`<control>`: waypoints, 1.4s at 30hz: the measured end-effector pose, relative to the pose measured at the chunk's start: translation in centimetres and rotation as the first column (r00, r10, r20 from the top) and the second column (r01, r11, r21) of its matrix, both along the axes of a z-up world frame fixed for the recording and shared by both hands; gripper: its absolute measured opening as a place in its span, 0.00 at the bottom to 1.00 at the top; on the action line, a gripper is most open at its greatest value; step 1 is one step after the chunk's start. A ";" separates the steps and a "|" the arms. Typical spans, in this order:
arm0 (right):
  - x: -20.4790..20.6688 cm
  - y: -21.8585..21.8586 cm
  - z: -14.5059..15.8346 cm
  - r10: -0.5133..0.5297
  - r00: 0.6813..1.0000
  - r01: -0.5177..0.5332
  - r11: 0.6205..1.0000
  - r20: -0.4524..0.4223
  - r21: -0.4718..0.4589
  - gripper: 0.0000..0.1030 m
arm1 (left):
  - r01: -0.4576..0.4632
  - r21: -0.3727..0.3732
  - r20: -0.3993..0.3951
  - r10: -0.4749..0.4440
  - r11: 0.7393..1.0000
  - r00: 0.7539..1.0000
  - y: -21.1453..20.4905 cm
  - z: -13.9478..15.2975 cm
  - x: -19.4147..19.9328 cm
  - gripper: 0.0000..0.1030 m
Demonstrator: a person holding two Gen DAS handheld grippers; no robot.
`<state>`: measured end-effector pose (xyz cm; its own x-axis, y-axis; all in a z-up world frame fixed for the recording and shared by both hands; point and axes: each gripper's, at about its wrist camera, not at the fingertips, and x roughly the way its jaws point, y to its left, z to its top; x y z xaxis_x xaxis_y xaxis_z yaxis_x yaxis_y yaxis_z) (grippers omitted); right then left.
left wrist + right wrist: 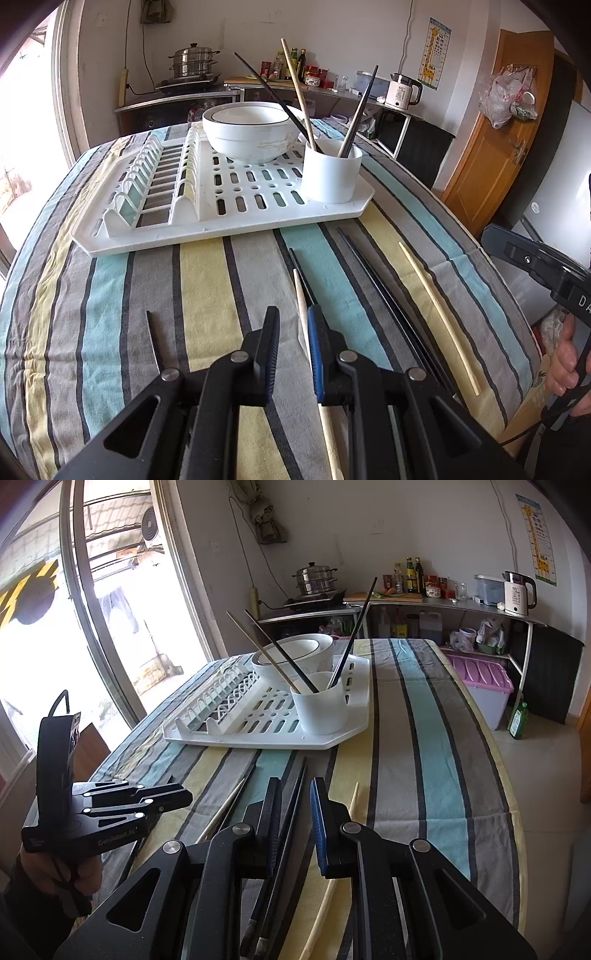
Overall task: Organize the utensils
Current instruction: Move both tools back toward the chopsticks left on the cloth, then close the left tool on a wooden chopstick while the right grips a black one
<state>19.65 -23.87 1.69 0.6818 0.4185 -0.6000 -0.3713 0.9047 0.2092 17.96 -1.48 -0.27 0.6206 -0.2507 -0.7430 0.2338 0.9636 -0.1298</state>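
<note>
Striped cloth [207,273] covers the table in a small kitchen, and a white drying rack [221,221] sits on it with a bowl [247,136] and a white cup [330,173] that holds four chopsticks. More chopsticks lie loose on the cloth in front. On the left, a lone dark chopstick [153,339] shows only in the left view. The left gripper [293,349] hangs over a pale chopstick [301,299] with its jaws a little apart, holding nothing. The right gripper [295,825] is the same, over a dark pair [295,794]. A thin stick could roll or slip out. Only the right view shows the purple box [480,675].
</note>
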 end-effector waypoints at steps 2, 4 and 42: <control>0.6 0.3 -0.7 0.001 1.000 -0.001 1.000 -0.022 -0.015 0.16 | 0.000 0.018 -0.019 0.001 1.000 1.000 -0.3 -0.5 0.5 0.16; 1.3 0.7 -1.5 0.001 0.999 -0.003 0.999 -0.048 -0.033 0.16 | -0.001 0.030 -0.037 0.002 1.000 0.999 -0.5 -1.1 0.9 0.16; 5.6 4.5 -6.5 0.025 0.980 -0.061 0.982 -0.196 -0.180 0.16 | 0.022 0.057 -0.081 -0.017 0.998 0.997 -1.5 -2.8 2.0 0.24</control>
<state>25.24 -19.40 -4.83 0.5296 0.3149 -0.7876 -0.3800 0.9182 0.1116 19.98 -3.01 -3.04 0.5533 -0.2171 -0.8042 0.2434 0.9654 -0.0931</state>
